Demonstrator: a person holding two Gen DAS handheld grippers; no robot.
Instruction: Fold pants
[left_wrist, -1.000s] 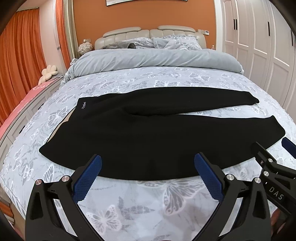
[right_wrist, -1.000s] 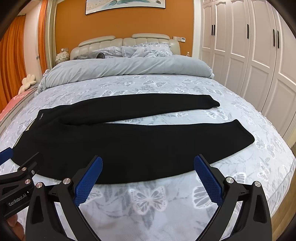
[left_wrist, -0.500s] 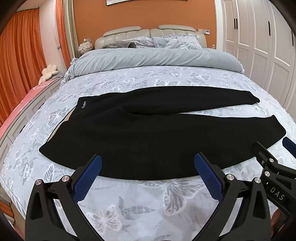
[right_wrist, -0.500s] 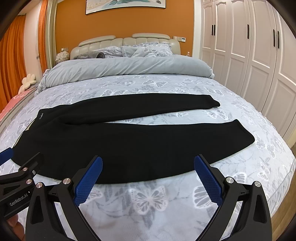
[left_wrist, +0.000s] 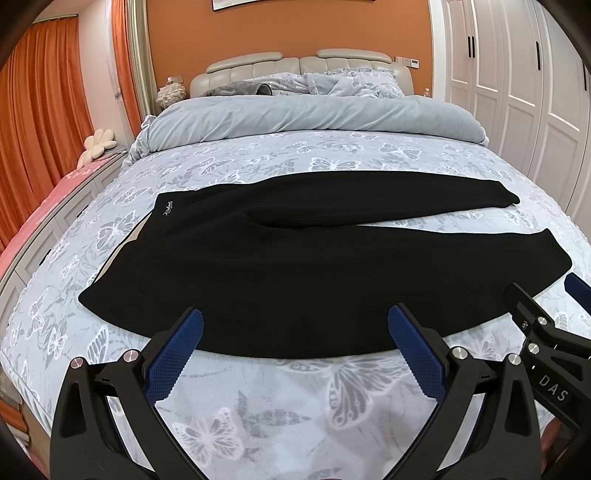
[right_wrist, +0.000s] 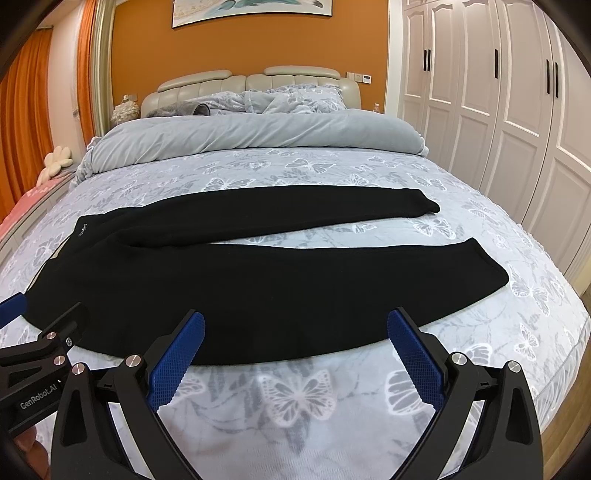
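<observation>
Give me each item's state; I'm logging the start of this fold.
Black pants: unfolded, flat on bed, legs apart.
Left gripper: jaws open, empty, at the pants' near edge.
Right gripper: jaws open, empty.
Grey duvet: rolled back toward headboard.
Wardrobe doors: closed.

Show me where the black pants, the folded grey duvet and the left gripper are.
black pants (left_wrist: 295, 273), left wrist view, middle of the near leg.
grey duvet (right_wrist: 258, 136), right wrist view, top of the folded roll.
left gripper (left_wrist: 295, 354), left wrist view, midway between its open blue fingertips.
</observation>
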